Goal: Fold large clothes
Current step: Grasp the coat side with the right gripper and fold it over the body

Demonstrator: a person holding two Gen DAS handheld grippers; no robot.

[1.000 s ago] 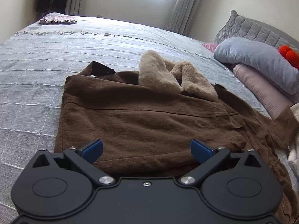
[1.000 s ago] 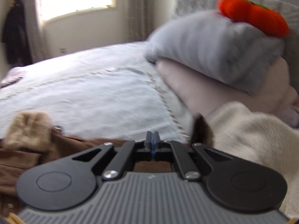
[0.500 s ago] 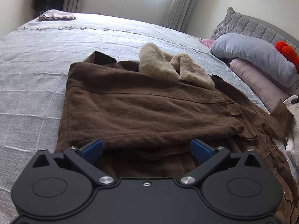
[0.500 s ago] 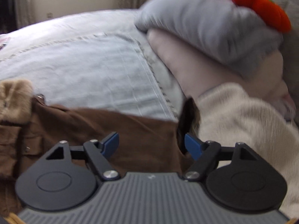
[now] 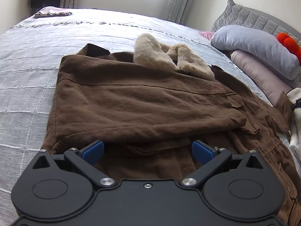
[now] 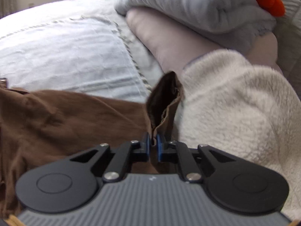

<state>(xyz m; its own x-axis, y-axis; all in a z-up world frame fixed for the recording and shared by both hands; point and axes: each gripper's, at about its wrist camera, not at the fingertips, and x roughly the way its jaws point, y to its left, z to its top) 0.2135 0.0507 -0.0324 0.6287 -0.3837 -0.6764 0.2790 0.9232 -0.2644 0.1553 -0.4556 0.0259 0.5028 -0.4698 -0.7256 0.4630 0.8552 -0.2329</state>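
Note:
A brown coat (image 5: 131, 103) with a tan fur collar (image 5: 161, 56) lies on the grey bedspread (image 5: 28, 66), one side folded over the middle. Just above its near hem, my left gripper (image 5: 147, 148) is open with nothing between the blue pads. In the right wrist view the coat's sleeve cuff (image 6: 165, 98) stands up beside a cream fleece. My right gripper (image 6: 153, 143) is closing tight on the cuff's lower edge, and the cloth is pinched between its pads. The rest of the sleeve (image 6: 75, 116) spreads to the left.
A grey pillow (image 5: 254, 45) on a pink pillow (image 5: 259, 73) lies at the right by the headboard, with a red plush (image 5: 287, 43) on top. A cream fleece (image 6: 235, 103) sits right of the cuff. A folded cloth (image 5: 52, 13) rests at the bed's far left corner.
The right gripper sank toward the bed, opened wide over the sleeve end, then shut on the cuff. The left gripper stayed open over the hem, hardly moving.

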